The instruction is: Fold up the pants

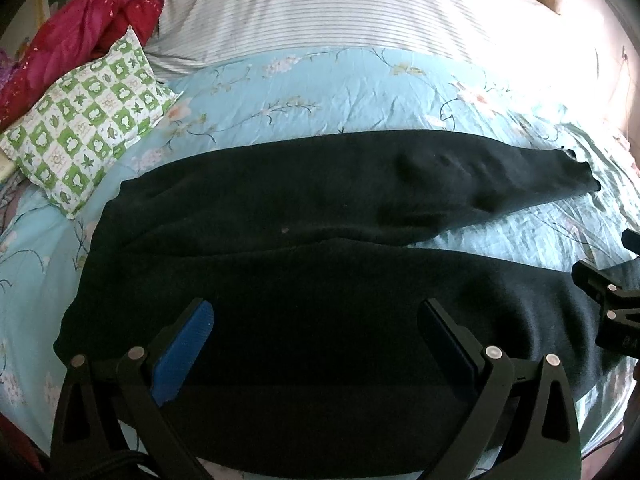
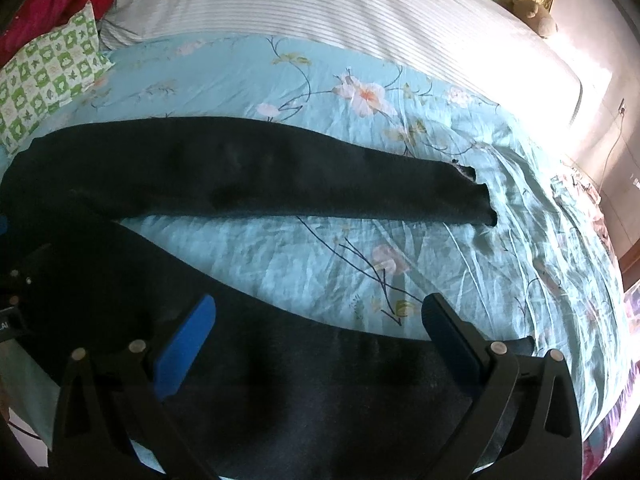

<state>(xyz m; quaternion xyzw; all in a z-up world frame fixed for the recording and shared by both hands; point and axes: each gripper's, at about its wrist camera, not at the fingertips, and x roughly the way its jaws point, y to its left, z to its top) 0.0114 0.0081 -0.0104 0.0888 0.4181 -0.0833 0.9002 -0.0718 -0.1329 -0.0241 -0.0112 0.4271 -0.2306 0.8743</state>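
Over the near leg of the black fleece pants (image 1: 280, 280) both grippers hang with their fingers spread wide, nothing between them. From the left wrist view, the left gripper (image 1: 316, 320) sits above the seat and waist end of the pants, its blue-padded finger (image 1: 184, 352) and black finger over dark cloth. From the right wrist view, the right gripper (image 2: 318, 320) sits above the lower part of that same near leg, toward its cuff; whether any fingertip touches the fabric cannot be told. The pants lie flat on a light blue floral bedsheet (image 2: 320, 248), waist to the left, the two legs splayed apart to the right with a wedge of sheet showing between them. Beyond the far leg, off the waist end of the pants, rests a green-and-white checked pillow (image 1: 88, 120). Behind it lies a crumpled red quilt (image 1: 80, 28). Farther back than the pants stretches a white striped blanket (image 1: 320, 8).
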